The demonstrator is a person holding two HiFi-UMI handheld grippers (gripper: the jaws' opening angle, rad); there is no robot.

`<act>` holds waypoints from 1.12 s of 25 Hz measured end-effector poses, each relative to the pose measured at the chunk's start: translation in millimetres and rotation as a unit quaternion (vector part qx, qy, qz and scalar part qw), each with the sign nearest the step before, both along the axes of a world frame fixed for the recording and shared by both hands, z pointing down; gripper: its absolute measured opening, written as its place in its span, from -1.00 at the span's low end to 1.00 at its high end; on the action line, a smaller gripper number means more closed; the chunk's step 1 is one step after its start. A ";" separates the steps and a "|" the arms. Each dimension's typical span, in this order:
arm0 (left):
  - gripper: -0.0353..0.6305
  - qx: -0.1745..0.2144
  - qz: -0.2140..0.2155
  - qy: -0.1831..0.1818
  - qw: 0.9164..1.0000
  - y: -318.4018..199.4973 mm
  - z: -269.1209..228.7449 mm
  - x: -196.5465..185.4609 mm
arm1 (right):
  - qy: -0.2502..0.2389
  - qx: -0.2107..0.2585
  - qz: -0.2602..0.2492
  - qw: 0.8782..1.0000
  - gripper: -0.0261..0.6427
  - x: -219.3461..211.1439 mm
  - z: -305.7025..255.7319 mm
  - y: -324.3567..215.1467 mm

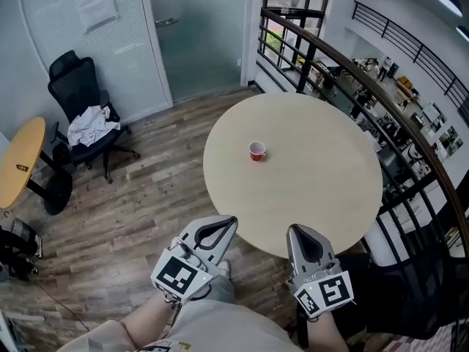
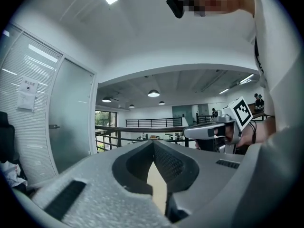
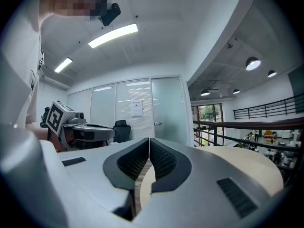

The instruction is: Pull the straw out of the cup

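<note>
A small red cup (image 1: 256, 151) stands near the middle of a round beige table (image 1: 322, 189). It is too small in the head view for me to make out a straw. My left gripper (image 1: 233, 220) hovers off the table's near edge with its jaws shut and empty; in its own view the fingertips (image 2: 153, 142) meet. To its right, my right gripper (image 1: 292, 228) sits at the table's near edge, also shut on nothing, its tips touching (image 3: 149, 139). Both point level toward the table, well short of the cup. Each gripper view shows the other gripper beside it.
A black office chair (image 1: 82, 86) with a white cloth on it stands at the left by a glass wall. An oval wooden tabletop (image 1: 18, 160) and a dark bag (image 1: 18, 246) are at the far left. A black railing (image 1: 344, 64) curves behind and right of the table.
</note>
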State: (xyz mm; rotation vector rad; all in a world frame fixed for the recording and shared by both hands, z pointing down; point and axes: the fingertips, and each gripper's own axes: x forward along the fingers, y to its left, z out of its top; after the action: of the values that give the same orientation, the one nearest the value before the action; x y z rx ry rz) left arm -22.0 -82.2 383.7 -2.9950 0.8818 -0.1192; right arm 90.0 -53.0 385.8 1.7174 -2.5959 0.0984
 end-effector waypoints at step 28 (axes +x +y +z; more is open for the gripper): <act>-0.85 -0.031 0.057 0.012 0.998 -177.4 -1.1 -22.2 | 0.003 -0.016 0.062 0.998 -0.86 -25.1 -19.9 -159.4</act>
State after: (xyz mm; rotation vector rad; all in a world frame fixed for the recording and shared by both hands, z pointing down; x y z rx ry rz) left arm -44.2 -259.6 382.5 -3.1019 0.7214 -0.1098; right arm 64.9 -212.4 365.9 1.8626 -2.4681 0.1347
